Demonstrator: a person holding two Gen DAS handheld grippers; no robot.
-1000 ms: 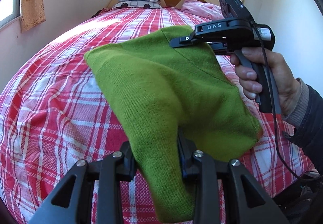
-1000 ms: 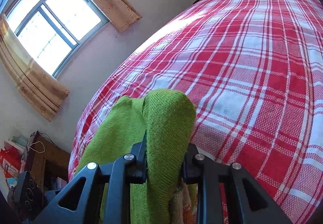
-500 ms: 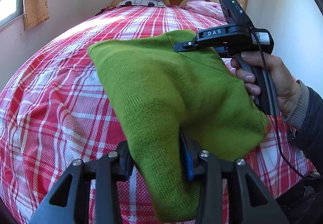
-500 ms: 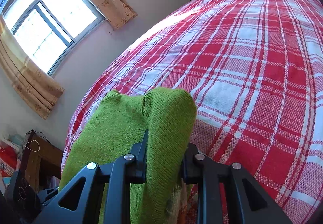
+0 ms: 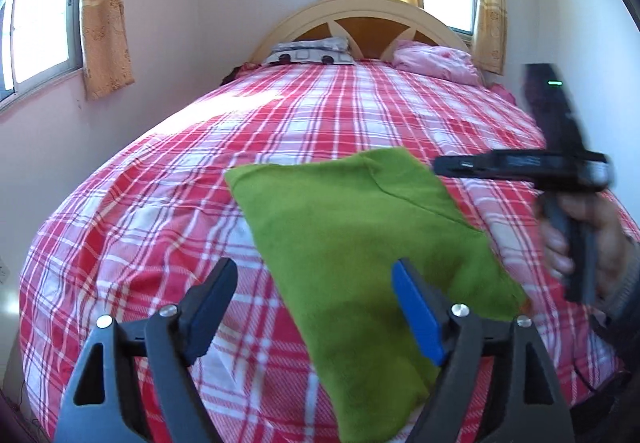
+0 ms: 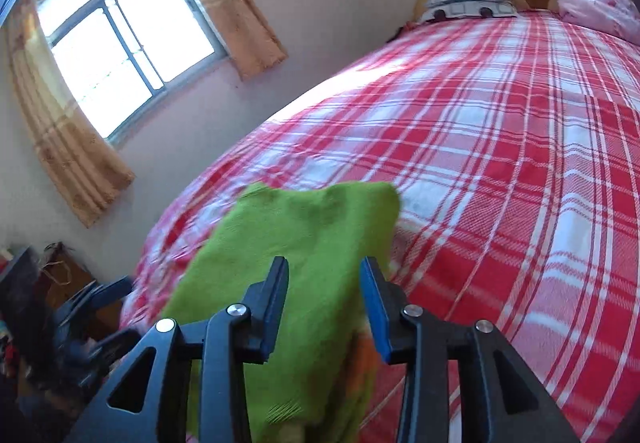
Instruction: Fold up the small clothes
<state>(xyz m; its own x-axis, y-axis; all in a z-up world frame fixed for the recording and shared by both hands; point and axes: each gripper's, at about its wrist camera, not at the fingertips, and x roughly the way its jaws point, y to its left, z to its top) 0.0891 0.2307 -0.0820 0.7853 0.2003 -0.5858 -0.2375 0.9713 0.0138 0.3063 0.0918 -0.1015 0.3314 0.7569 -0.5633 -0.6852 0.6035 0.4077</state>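
Green knit garment (image 5: 360, 243), soft, light and floppy, is left lying on the plaid bed (image 5: 320, 115) as both the left gripper (image 5: 316, 307) and right gripper (image 6: 324, 307) fingers are opening with nothing pinched, so it's probably best grabbed by corners or edges.

No lettering can be read anywhere; the label on the right-hand tongs (image 5: 520, 166) (motion-blurred) is an illegible smear.

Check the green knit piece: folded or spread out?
Folded. The green knit piece lies on the plaid bedspread as a compact doubled rectangle with another layer's edge running across its top.
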